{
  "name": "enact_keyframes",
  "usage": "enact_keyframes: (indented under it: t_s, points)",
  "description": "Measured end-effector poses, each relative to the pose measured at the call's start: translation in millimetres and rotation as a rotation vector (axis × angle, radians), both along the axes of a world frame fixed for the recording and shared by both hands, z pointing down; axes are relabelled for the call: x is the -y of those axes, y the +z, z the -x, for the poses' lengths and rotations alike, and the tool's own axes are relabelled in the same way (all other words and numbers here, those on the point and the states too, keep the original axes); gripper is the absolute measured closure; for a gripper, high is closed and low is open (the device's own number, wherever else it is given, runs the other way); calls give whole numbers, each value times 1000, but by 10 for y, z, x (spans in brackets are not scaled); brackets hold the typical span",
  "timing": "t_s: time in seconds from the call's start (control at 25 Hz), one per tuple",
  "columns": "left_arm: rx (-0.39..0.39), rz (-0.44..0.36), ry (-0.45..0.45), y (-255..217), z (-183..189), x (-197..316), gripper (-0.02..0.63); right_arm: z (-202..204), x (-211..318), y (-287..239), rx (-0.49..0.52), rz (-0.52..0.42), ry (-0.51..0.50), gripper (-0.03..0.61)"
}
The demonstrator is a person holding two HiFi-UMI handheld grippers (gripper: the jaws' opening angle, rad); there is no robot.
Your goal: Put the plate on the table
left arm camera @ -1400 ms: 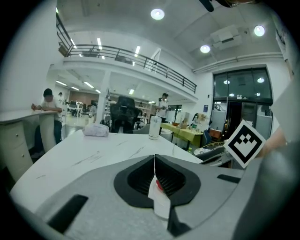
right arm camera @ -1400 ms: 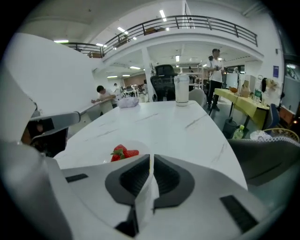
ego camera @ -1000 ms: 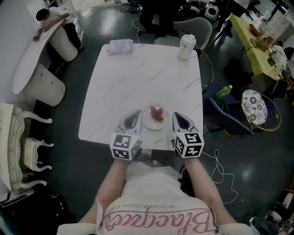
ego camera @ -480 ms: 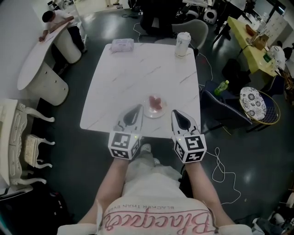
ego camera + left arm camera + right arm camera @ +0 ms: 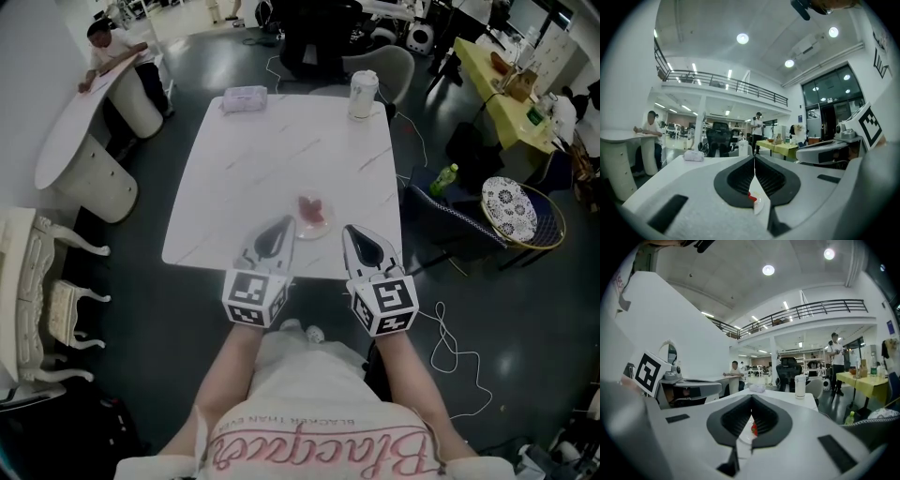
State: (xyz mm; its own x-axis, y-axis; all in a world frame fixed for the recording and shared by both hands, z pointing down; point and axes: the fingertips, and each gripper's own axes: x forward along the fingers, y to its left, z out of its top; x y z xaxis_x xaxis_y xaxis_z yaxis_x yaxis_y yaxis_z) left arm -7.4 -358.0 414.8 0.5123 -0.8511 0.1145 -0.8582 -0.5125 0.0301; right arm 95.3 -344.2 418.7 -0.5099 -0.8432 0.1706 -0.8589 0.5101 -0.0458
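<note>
Head camera looks steeply down on the table [image 5: 281, 159]; both gripper cameras face low across it.

Both handheld rigs look the same: the left gripper [image 5: 279, 228] and right gripper [image 5: 353, 234] have white plastic shells tapering to a point. Ribbed black pads line a teardrop-shaped hollow, and there are small dark rectangular slots on the flanks. Each carries a white cube [image 5: 253, 298] at the back with black square markers, and the person's wearing a pale top [image 5: 319, 445] with pink cursive lettering across it.
</note>
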Motion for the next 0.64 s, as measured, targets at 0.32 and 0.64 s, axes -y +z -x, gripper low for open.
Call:
enact_keyframes:
  t_s: [0.32,0.64]
  points:
    - [7,-21,10,-148,69,41,607,74,61,-73,-26,-3,7,575]
    - [15,-34,5,-203,192,103,607,190,45,-149,-82,-52,-42,575]
